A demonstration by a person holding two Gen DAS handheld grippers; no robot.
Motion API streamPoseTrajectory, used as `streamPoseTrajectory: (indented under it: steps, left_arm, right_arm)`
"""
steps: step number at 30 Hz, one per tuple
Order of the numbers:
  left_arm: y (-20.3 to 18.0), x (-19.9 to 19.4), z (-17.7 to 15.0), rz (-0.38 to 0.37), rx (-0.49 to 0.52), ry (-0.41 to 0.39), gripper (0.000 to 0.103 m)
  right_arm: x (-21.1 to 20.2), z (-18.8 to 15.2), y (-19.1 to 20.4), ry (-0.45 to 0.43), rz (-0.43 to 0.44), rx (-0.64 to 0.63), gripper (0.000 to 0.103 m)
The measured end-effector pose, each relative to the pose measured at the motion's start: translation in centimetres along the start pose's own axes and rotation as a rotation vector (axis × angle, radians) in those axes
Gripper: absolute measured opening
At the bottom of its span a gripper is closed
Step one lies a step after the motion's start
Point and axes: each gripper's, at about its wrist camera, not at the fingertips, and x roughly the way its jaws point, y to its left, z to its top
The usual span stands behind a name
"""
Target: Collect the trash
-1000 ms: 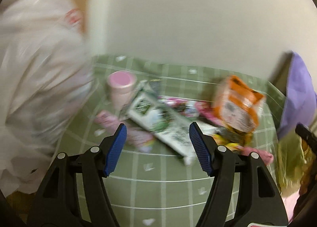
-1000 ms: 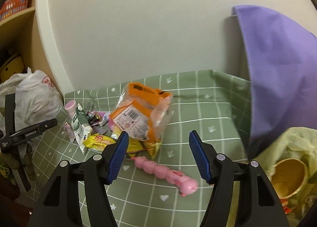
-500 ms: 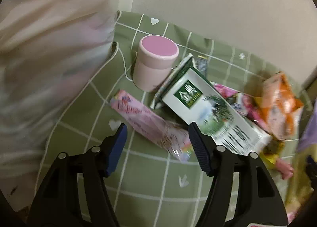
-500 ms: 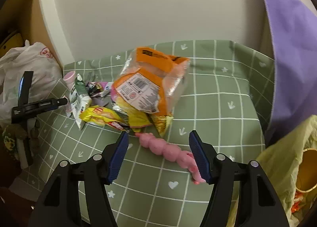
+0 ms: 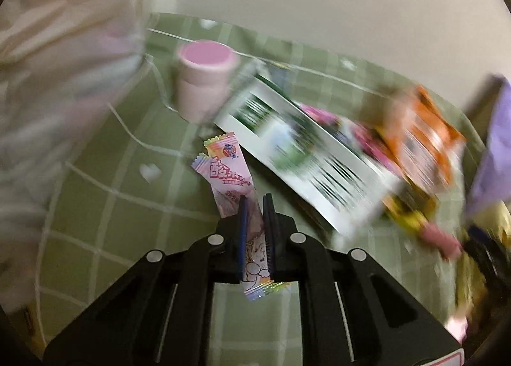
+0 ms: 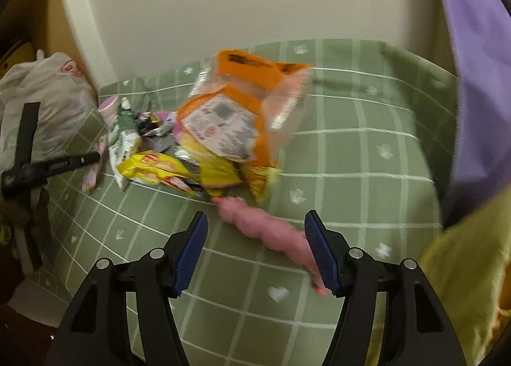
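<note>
A long pink snack wrapper (image 5: 228, 171) stands up off the green checked tablecloth (image 5: 121, 193), and my left gripper (image 5: 254, 203) is closing on its lower half, pads pressing it. Behind it are a pink cup (image 5: 204, 78), a white and green carton (image 5: 300, 155) and an orange bag (image 5: 421, 129), all blurred. In the right wrist view my right gripper (image 6: 256, 217) is open just above a pink bumpy tube (image 6: 265, 228), which lies slantwise between its fingers. The trash heap beyond holds the orange bag (image 6: 236, 110) and a yellow wrapper (image 6: 153, 168).
A white plastic bag (image 6: 54, 94) hangs off the table's left end, next to my left gripper (image 6: 92, 158). A purple cloth (image 6: 472, 78) and a yellow-green bag (image 6: 463, 270) close off the right side. A cream wall backs the table.
My left gripper dropped onto the pink wrapper and closed on it, tipping it upright. My right gripper sank toward the pink bumpy tube and stayed open.
</note>
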Motion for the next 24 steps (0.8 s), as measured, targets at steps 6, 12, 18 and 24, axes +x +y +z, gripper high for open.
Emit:
streamPoseTrajectory:
  steps: [6,12,18,24]
  left_arm:
    - [-2.5,-1.4,-2.7,-0.078,0.033,0.044,0.009]
    - [-1.1,-2.3,-3.3,-0.068,-0.027,0.040,0.009]
    - [0.5,-4.7,-2.6,-0.051,-0.043,0.005,0.009]
    - [0.2,-6.2,-1.8,-0.056,-0.004,-0.043,0.009]
  right_arm:
    - [2.2,1.7,3.9,-0.009,0.135,-0.131,0.060]
    - [4.5,2.4,8.9,-0.047,0.157,-0.382,0.056]
    - [6.3,1.6,12.8,-0.074,0.087,-0.625,0.029]
    - [4.2,3.5,12.5,-0.051,0.178,-0.472,0.021]
